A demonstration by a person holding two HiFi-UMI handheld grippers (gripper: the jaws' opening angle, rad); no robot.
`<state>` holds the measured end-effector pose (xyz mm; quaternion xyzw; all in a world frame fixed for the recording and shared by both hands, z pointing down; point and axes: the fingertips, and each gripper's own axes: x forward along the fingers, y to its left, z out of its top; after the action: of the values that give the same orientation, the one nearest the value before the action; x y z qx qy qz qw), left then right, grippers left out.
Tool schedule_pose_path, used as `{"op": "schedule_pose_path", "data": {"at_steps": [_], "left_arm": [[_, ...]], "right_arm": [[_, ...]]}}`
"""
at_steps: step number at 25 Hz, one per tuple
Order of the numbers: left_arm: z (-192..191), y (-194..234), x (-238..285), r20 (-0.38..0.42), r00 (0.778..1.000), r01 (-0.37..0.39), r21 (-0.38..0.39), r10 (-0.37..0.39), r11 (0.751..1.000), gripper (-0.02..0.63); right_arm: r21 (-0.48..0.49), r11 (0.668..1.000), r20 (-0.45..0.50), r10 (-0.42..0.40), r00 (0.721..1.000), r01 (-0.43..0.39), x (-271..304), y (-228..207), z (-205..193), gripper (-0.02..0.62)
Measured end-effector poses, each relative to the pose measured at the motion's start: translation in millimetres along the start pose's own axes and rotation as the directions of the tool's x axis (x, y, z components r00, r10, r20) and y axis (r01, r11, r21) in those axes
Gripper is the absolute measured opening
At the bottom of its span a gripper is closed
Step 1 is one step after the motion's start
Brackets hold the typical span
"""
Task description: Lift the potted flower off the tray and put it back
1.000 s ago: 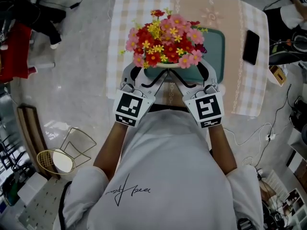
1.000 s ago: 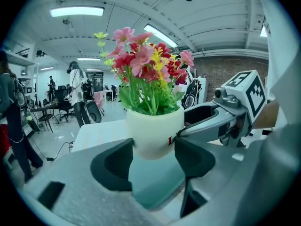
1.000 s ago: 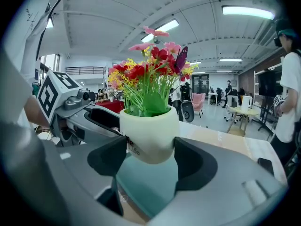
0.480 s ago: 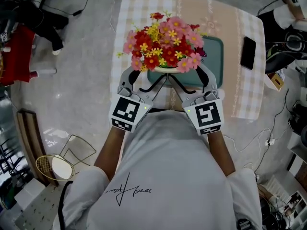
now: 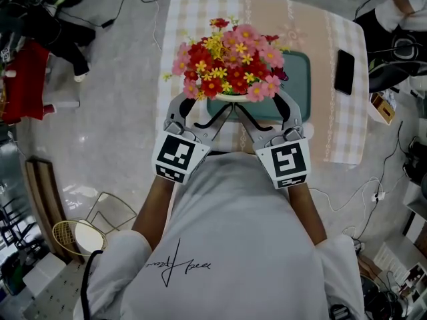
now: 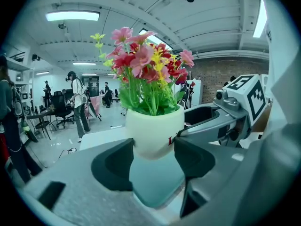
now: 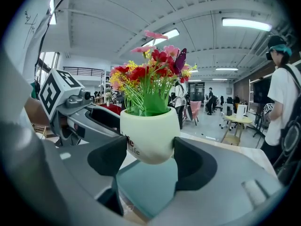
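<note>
The pot [image 6: 153, 134] hangs in the air just above the green tray [image 5: 299, 79], near the tray's front edge, so the main danger, I think, is a slip or a tilt on the way down. The pot is round and smooth and the flowers [image 5: 227, 60] make it heavy on top. If one gripper goes down faster than the other, the pot may turn between them and lean forward. It may also land on the rim of the tray instead of inside it, and then tip onto the counter [image 5: 267, 12]. The left gripper [image 6: 154, 149] has its fingers [image 6: 113, 166] open only as wide as the pot, and they press on its two sides at the lower belly. The right gripper [image 7: 149, 152] does the same: its fingers [image 7: 195, 166] are clenched on the pot, touching both sides. The phone [image 5: 344, 72] lies well apart, at the right.
</note>
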<state>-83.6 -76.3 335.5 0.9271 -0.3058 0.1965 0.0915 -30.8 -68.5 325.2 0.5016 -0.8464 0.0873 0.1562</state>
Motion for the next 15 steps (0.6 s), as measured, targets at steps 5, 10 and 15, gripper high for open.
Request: {"op": "schedule_pose_path", "data": {"at_steps": [5, 10, 15], "left_arm": [[-2, 0, 1, -0.008, 1.000, -0.007, -0.001, 0.007, 1.000, 0.273], [-11, -4, 13, -0.015, 1.000, -0.011, -0.016, 0.011, 1.000, 0.275], [-14, -5, 14, -0.029, 0.999, -0.014, -0.021, 0.013, 1.000, 0.276]], "right_arm": [[0.012, 1.000, -0.003, 0.004, 1.000, -0.004, 2, 0, -2, 0.319], [0.016, 1.000, -0.005, 0.019, 1.000, -0.019, 3, -8, -16, 0.318], [0.019, 1.000, -0.015, 0.021, 1.000, -0.021, 3, -8, -19, 0.318]]}}
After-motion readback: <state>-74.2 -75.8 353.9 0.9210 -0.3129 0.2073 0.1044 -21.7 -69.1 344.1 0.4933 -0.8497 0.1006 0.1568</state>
